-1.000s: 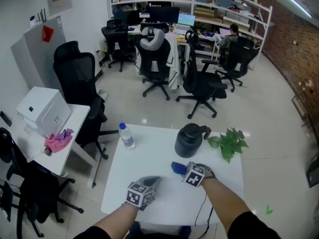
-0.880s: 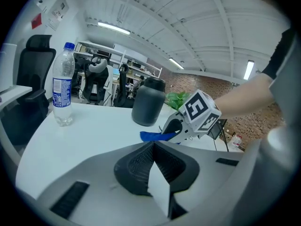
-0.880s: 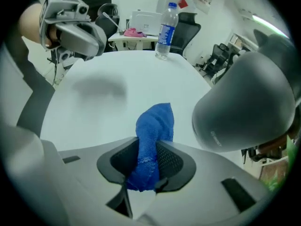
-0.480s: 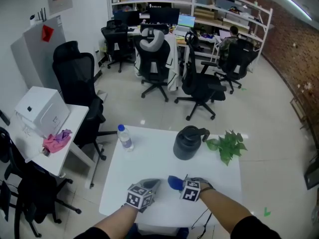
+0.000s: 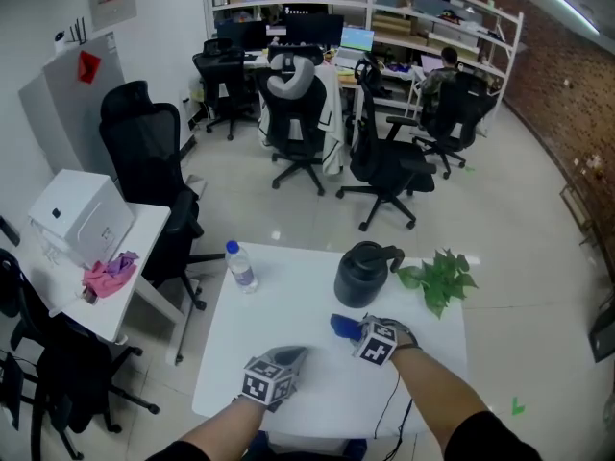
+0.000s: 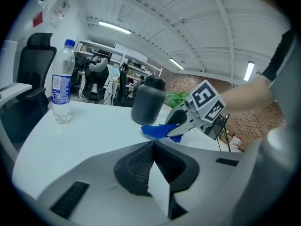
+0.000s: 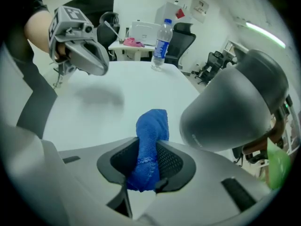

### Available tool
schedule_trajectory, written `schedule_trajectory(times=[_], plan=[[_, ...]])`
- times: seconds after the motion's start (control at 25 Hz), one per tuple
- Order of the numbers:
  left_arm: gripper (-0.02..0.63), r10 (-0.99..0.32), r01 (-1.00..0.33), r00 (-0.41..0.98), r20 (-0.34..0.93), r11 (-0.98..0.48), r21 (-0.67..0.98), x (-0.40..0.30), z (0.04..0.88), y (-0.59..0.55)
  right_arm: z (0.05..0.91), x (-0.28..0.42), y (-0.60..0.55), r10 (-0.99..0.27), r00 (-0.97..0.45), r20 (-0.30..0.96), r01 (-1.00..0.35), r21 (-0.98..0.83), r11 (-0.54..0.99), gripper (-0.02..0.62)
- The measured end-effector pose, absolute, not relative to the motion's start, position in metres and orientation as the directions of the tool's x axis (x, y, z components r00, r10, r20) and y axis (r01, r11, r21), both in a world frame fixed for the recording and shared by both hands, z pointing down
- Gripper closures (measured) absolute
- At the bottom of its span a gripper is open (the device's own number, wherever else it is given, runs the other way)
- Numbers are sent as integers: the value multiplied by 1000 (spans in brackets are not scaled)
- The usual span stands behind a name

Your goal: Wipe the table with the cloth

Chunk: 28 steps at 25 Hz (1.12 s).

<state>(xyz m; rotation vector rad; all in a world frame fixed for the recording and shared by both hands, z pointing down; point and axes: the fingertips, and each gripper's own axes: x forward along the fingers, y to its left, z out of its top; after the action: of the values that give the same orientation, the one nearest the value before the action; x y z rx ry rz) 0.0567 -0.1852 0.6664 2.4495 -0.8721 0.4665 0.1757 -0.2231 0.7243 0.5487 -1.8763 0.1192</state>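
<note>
The white bench (image 5: 288, 301) carries a dark jug (image 5: 363, 275) on its far side. Just in front of the jug, the right tool (image 5: 354, 332) grips the blue cloth (image 5: 342, 326) low over the bench. The left tool (image 5: 291, 353), nearer me, is closed and empty.

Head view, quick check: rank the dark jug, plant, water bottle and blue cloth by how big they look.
Largest to smallest:
1. dark jug and plant: these look about alike, so I won't rank them.
2. water bottle
3. blue cloth, only partly showing
</note>
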Motion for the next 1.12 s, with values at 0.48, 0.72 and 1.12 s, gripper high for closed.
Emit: schedule_trajectory(times=[0.48,0.72,1.12], plan=[[606,-479,-651,743,467,-678,342,57,669,-181,761,163,-159,-156,-191,969,-296,94,951,479],[606,-477,-649,743,468,-685,332,61,663,-175,761,155,-111,-111,-216,970,-260,52,964,479],[606,-557,-700,705,440,-645,305,13,640,-168,698,155,-133,-399,-498,770,-644,-21,764,479]])
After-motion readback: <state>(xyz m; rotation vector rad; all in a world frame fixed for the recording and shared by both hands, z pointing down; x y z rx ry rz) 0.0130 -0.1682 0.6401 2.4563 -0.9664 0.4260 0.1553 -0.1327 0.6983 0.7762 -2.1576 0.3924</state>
